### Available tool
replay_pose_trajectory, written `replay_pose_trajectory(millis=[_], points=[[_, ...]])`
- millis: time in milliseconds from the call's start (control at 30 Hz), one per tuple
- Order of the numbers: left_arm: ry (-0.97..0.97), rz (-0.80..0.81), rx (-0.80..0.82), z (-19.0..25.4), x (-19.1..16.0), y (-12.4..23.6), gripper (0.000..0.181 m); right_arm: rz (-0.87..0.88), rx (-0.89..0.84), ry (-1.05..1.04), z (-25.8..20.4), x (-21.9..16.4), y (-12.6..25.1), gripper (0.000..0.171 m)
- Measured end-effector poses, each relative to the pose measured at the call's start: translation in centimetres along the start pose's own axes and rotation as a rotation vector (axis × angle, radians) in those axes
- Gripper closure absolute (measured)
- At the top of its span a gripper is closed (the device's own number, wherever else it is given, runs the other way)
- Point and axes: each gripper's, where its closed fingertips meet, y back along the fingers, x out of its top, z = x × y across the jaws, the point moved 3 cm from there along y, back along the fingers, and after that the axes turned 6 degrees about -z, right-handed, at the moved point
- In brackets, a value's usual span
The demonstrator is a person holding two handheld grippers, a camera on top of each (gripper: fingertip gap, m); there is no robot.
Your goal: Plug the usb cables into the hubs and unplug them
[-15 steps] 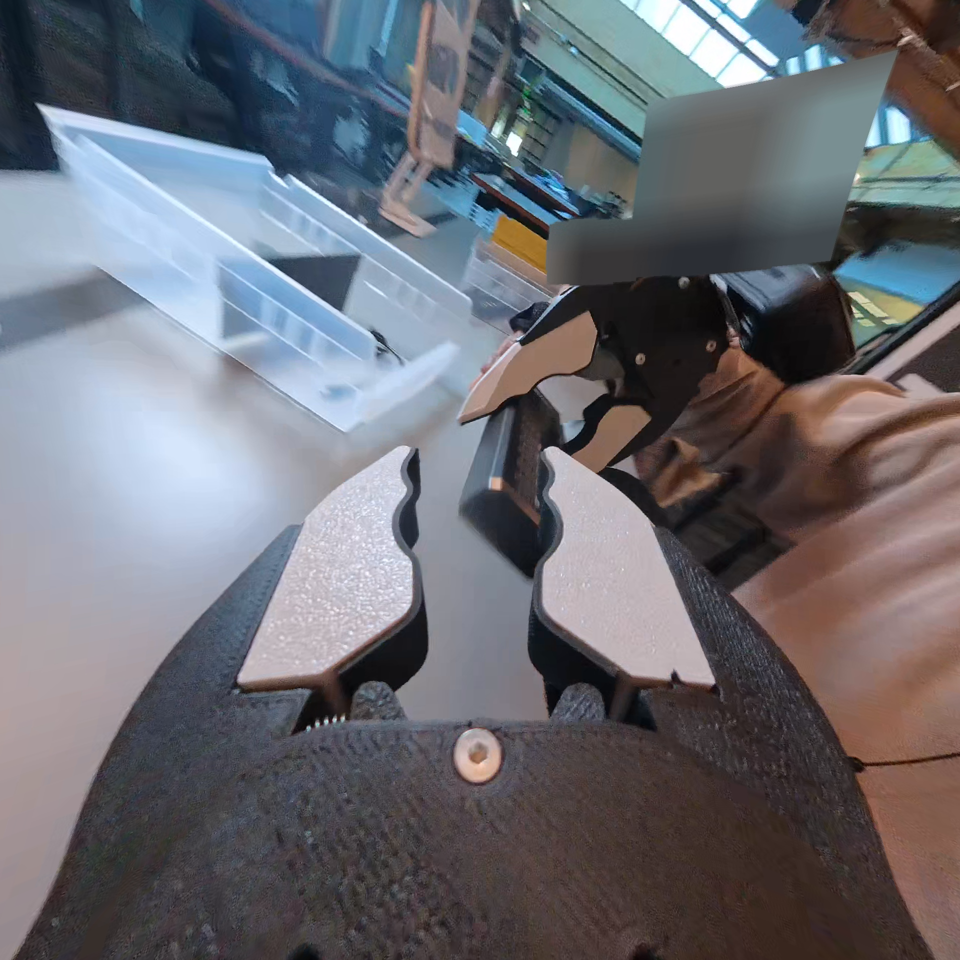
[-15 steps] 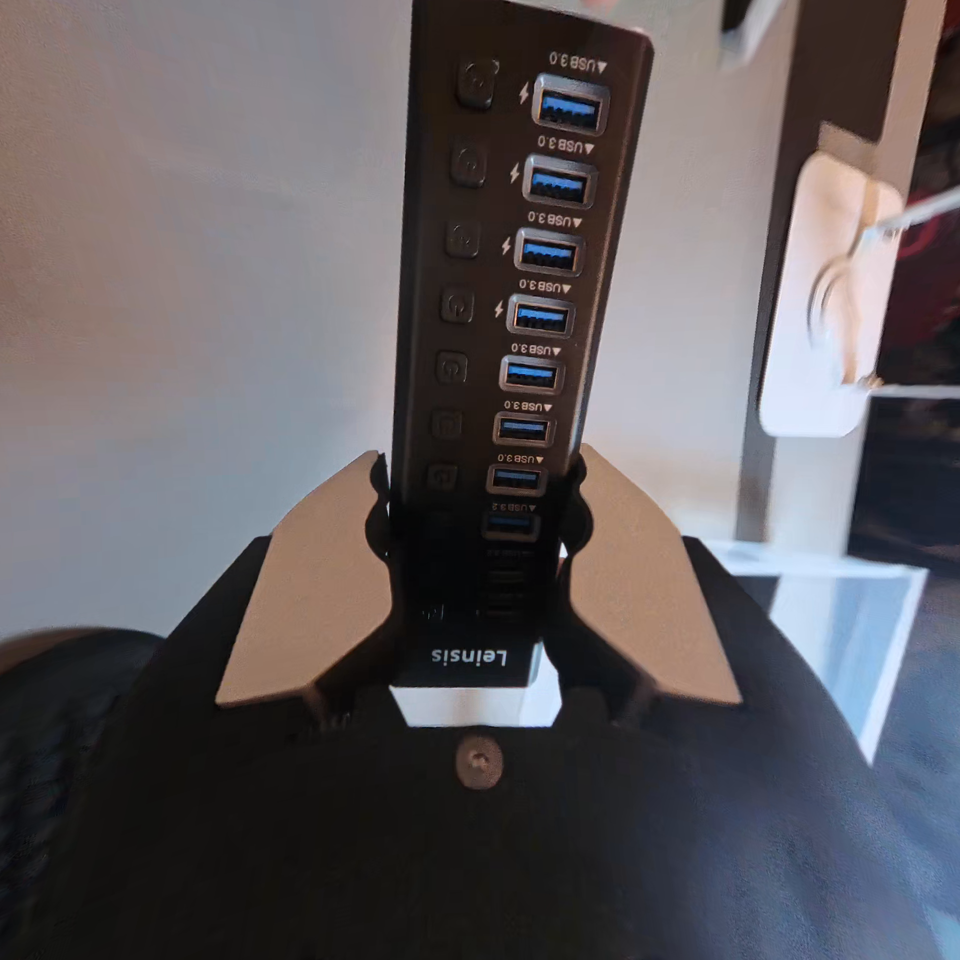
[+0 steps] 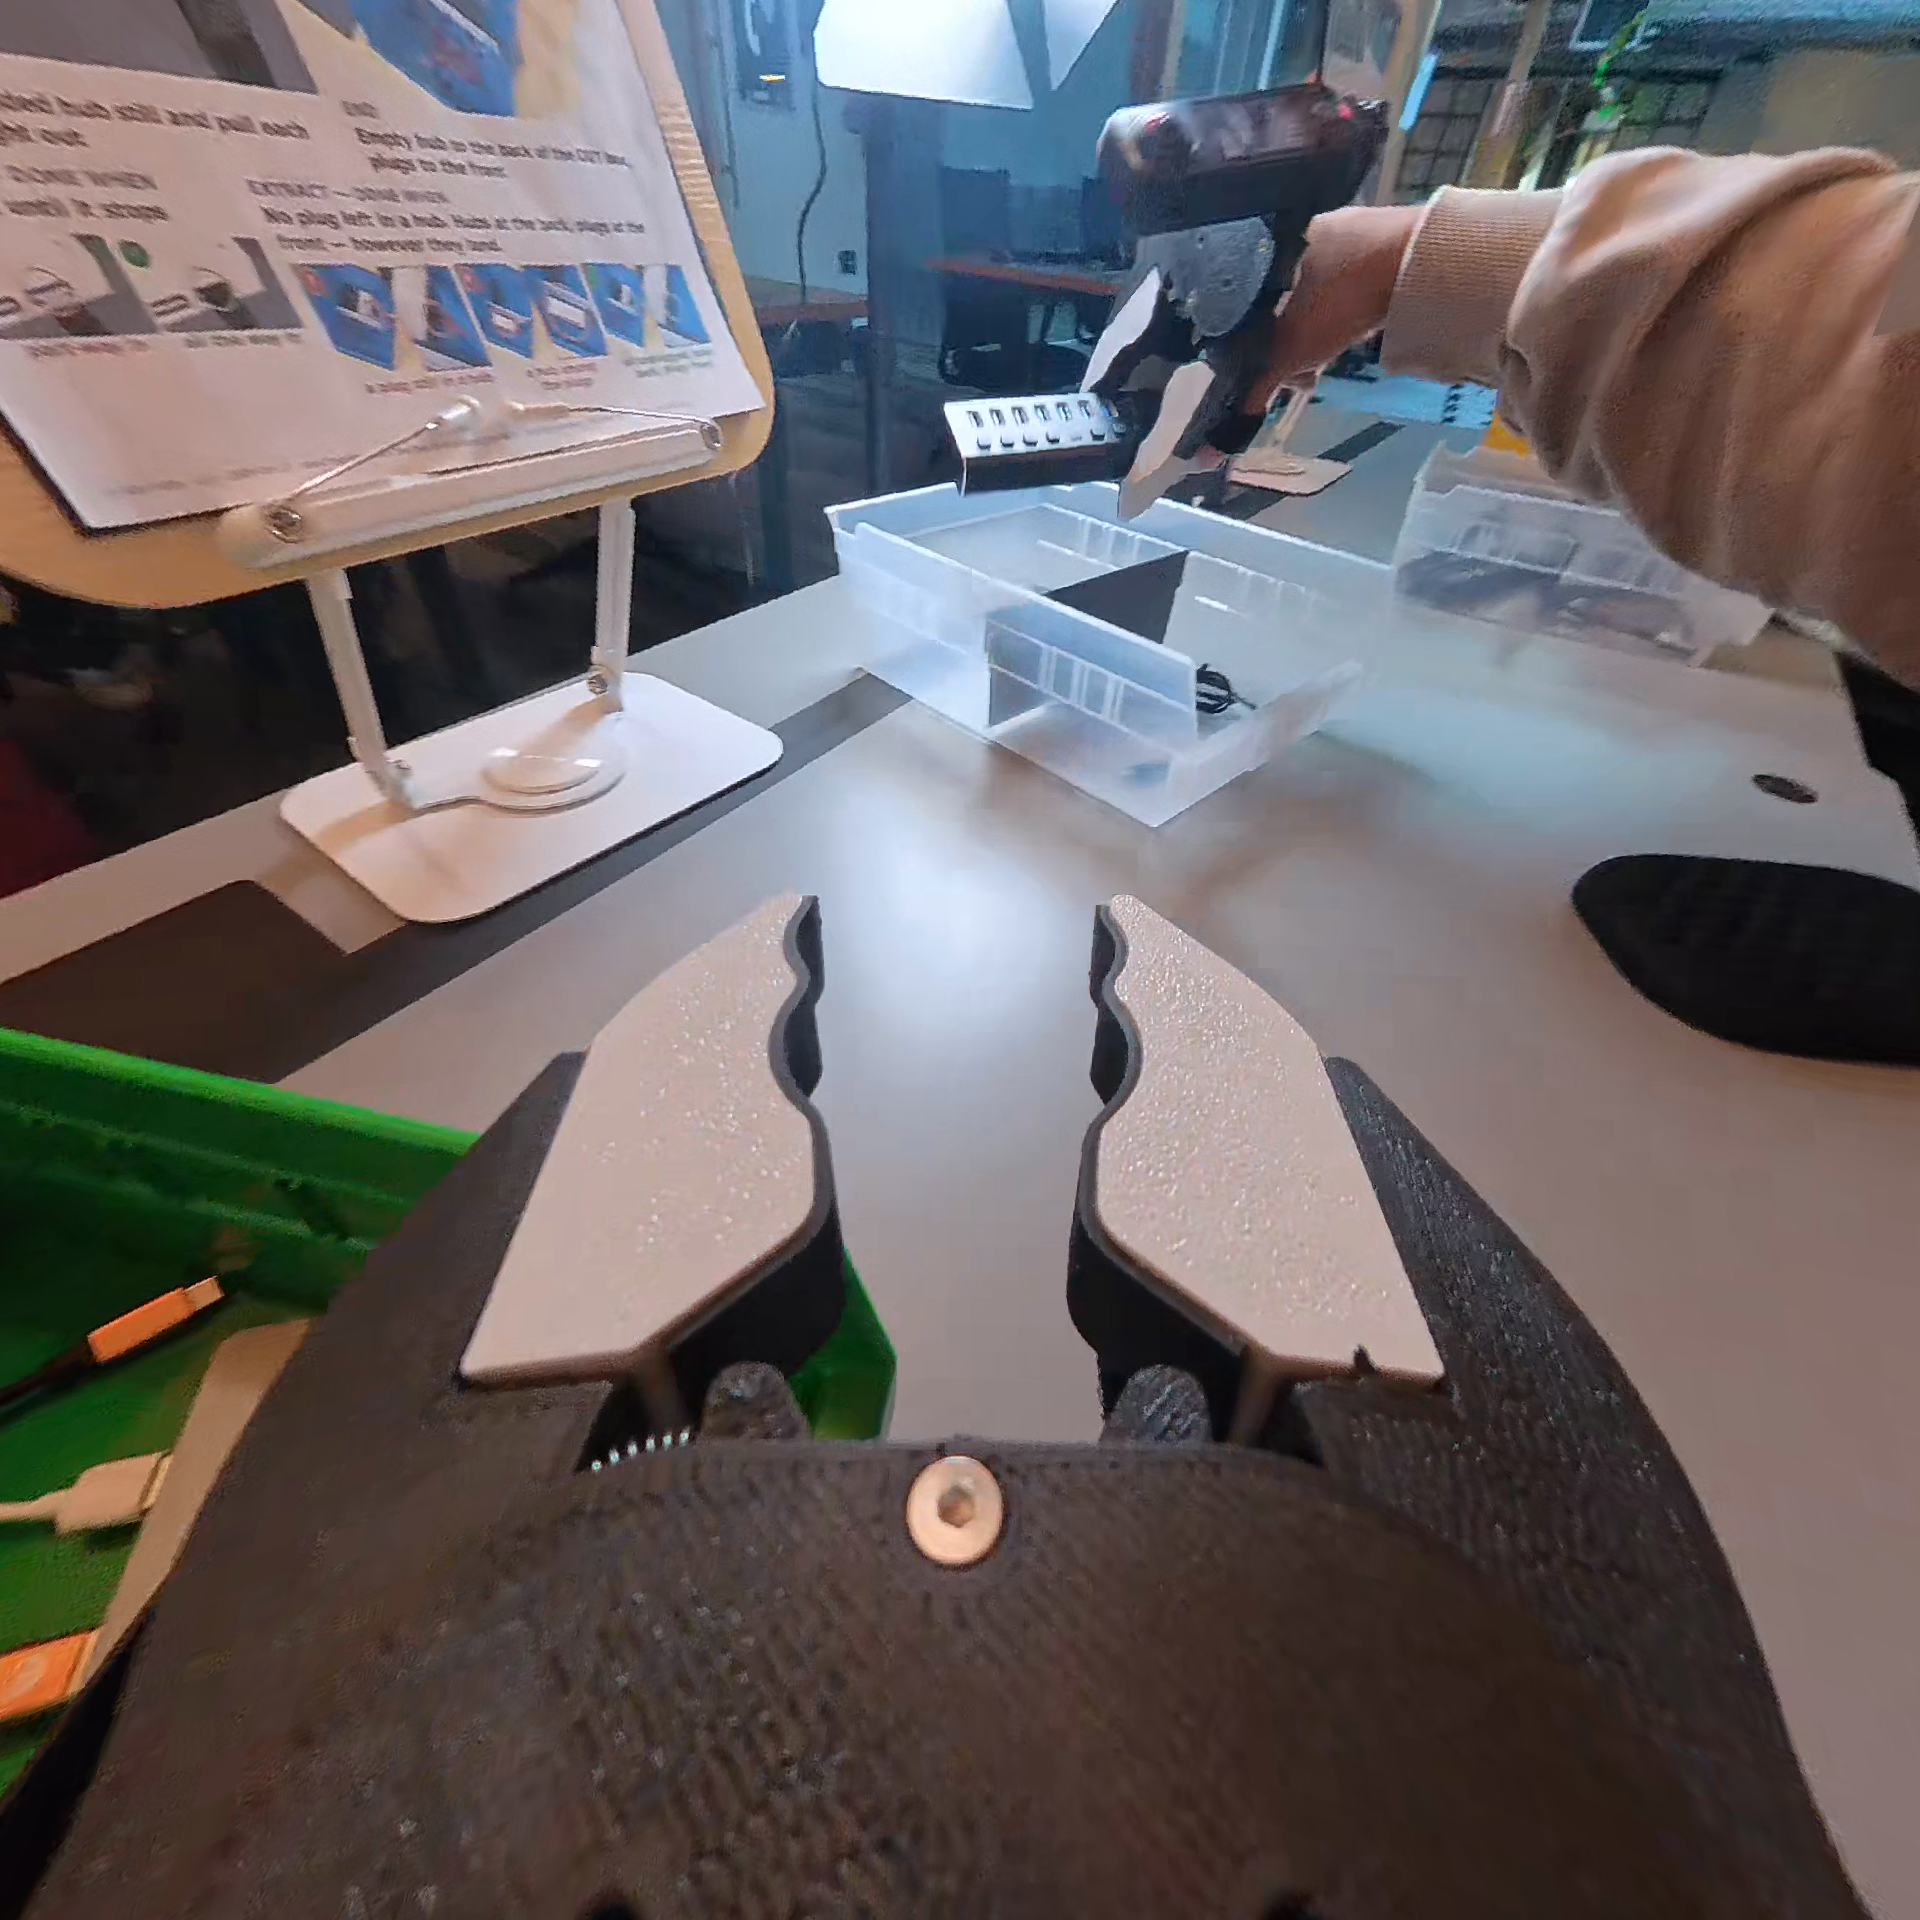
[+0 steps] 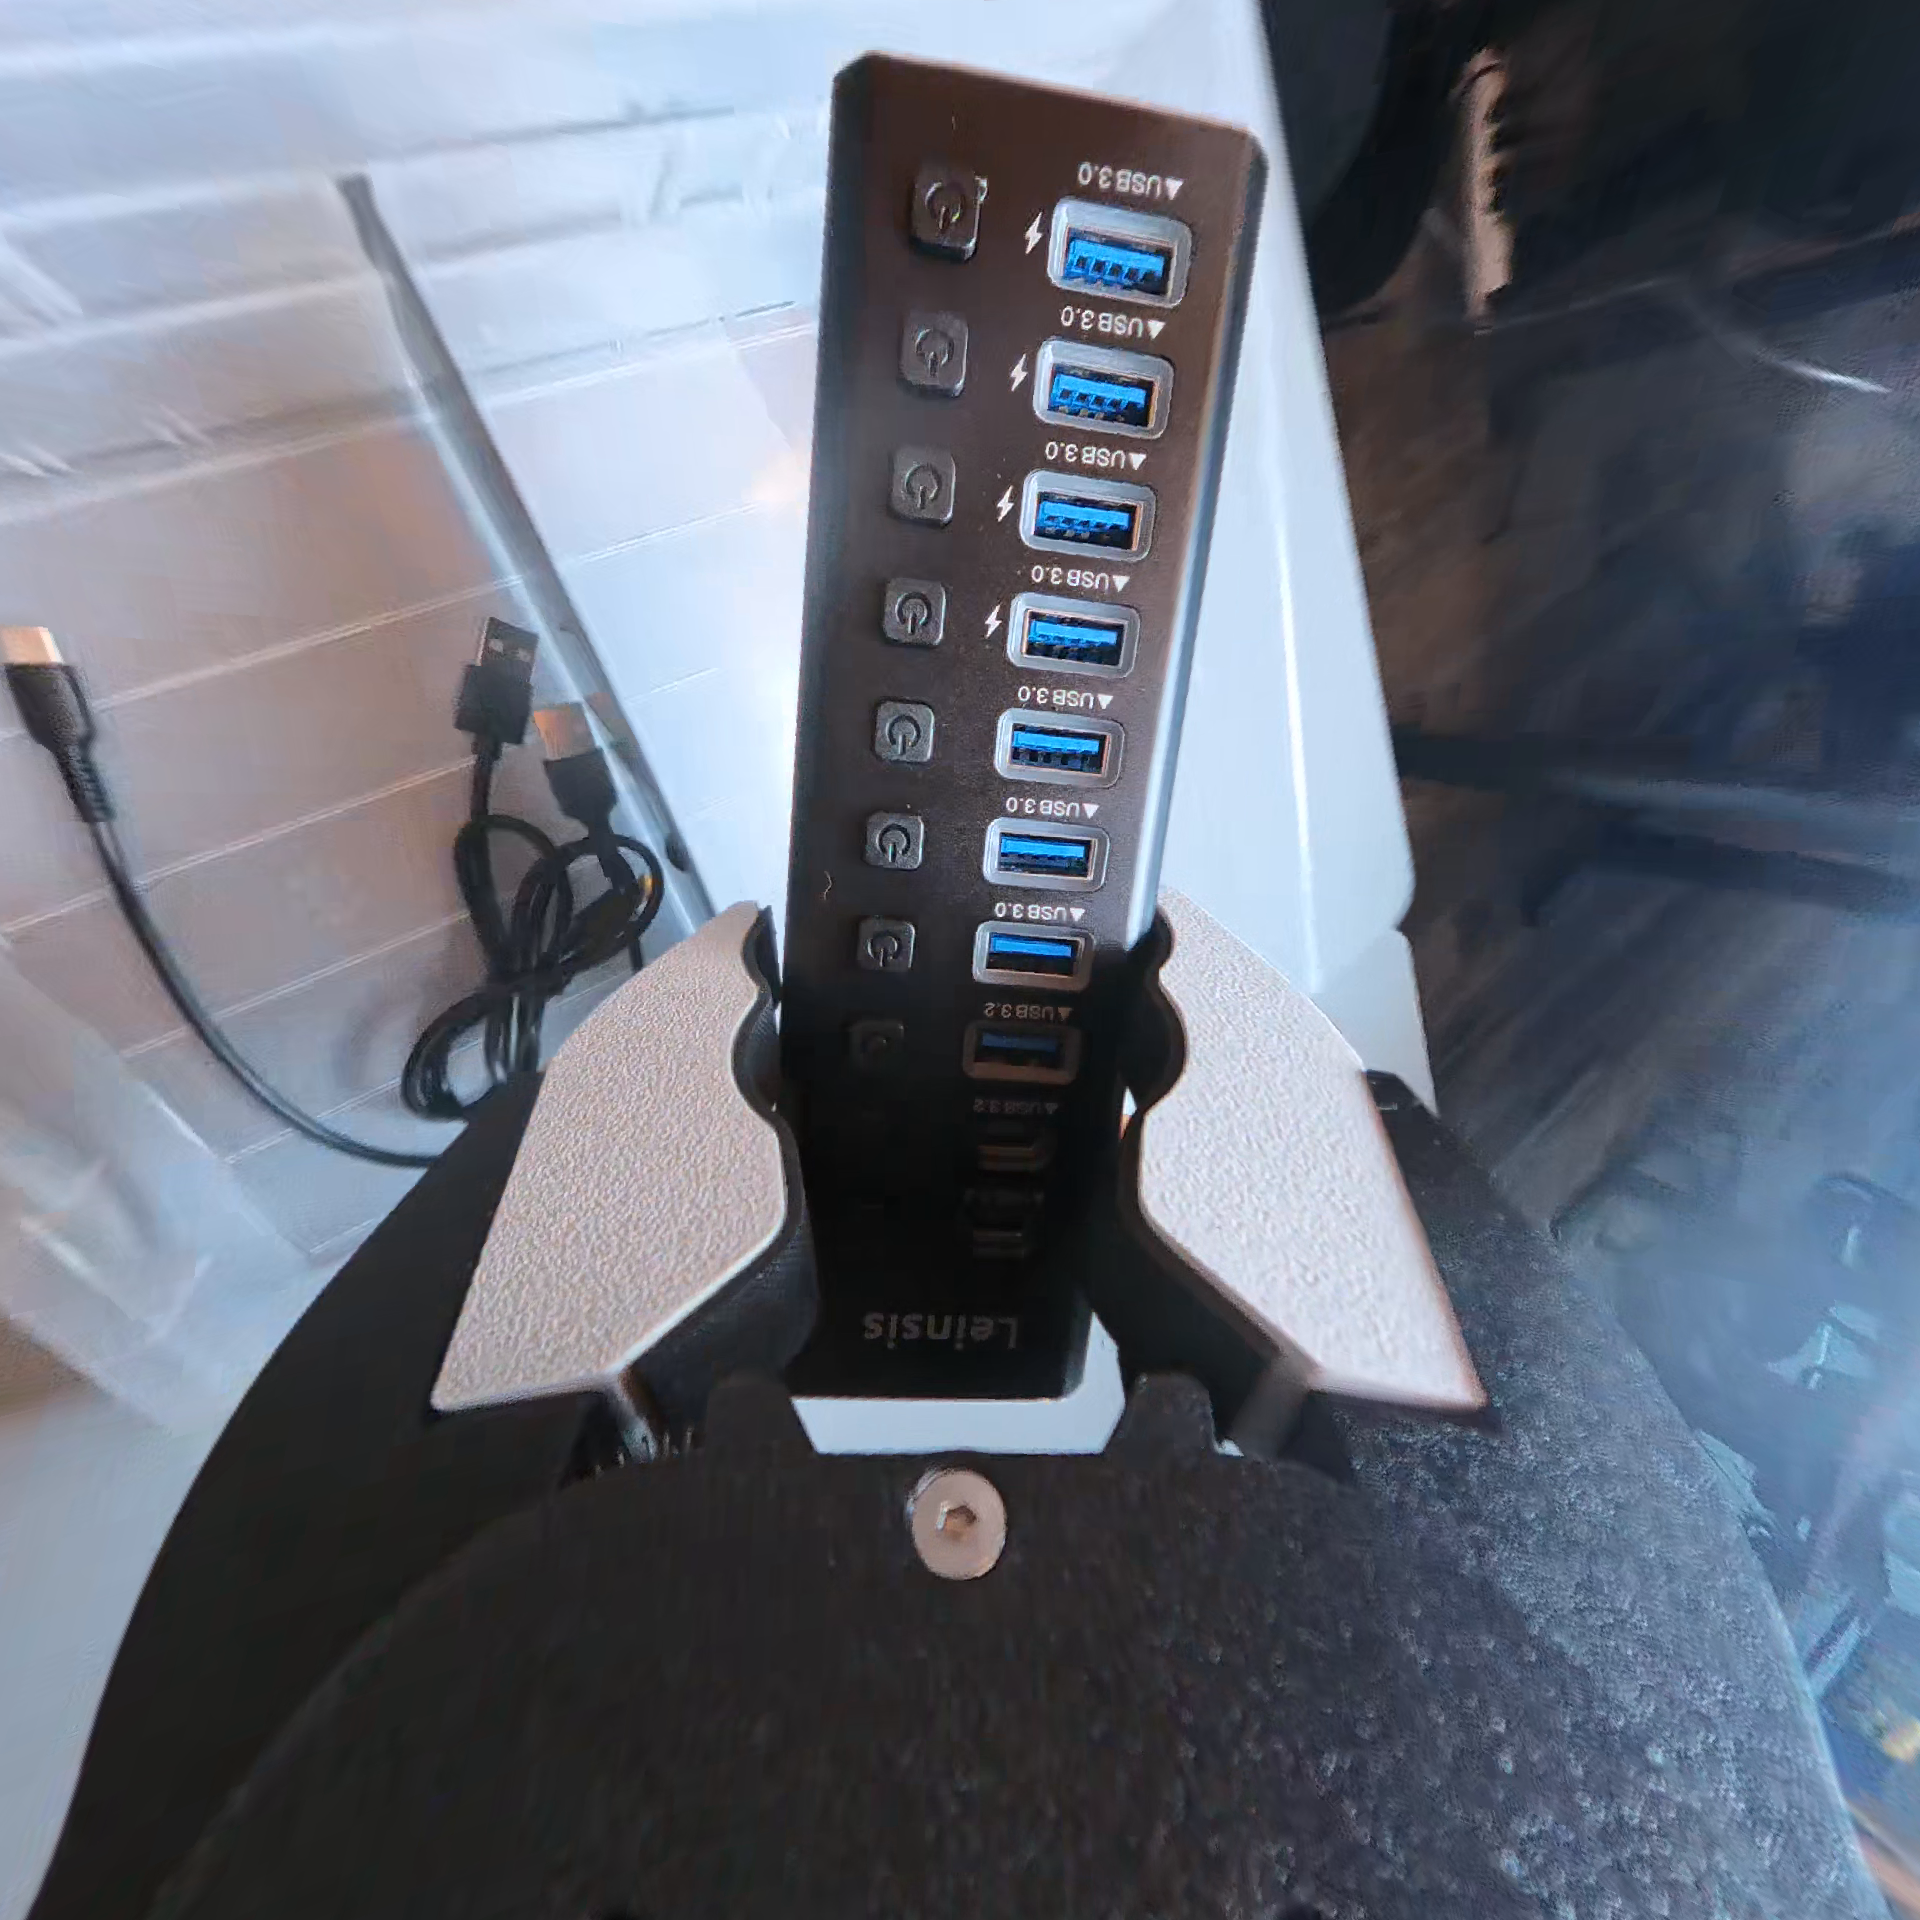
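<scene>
Our right gripper (image 4: 961, 1049) clamps the long black multi-port USB hub (image 4: 1023, 623) lengthwise, over the clear plastic tray (image 3: 1070, 665) w/ black cables (image 4: 540, 894); left gripper (image 3: 951, 997) gapes empty, well apart.

The left claw (image 3: 954, 1023) hangs over the bench (image 3: 1039, 894), nothing between its fingers. A bin (image 3: 166, 1174) sits at its left, holding cable plugs (image 3: 156, 1330). Ahead and to the left a document stand (image 3: 520, 800) rests on the bench. Farther back lies a divided tray (image 3: 1091, 634), with a second tray (image 3: 1558, 561) to its right. Above the first tray the right claw (image 3: 1132, 416) holds a hub (image 3: 1029, 442) by one end. Below the hub and to its left, cables (image 4: 530, 831) lie in the tray (image 4: 260, 520).
</scene>
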Motion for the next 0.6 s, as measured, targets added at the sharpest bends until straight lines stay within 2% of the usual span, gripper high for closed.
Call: replay_pose_trajectory(millis=[133, 267, 400, 467, 600], points=[[-0.070, 0.007, 0.077, 0.1, -1.0, 1.1, 0.136, -0.049, 0.178, 0.046, -0.3, 1.3, -4.8, 0.107], [-0.096, 0.036, 0.137, -0.4, -1.3, 2.1, 0.137, -0.074, 0.324, 0.011, -1.0, 2.1, -7.9, 0.107], [-0.067, 0.088, 0.132, -1.0, -1.1, 2.6, 0.138, -0.121, 0.310, -0.023, -1.3, 1.4, -10.3, 0.109], [-0.056, 0.089, 0.128, -1.0, -1.2, 2.6, 0.138, -0.086, 0.262, -0.069, -0.5, 1.6, -10.2, 0.111], [-0.070, 0.070, 0.139, -0.9, -1.5, 2.3, 0.136, 0.051, 0.141, -0.107, 1.3, 2.6, -6.7, 0.107]])
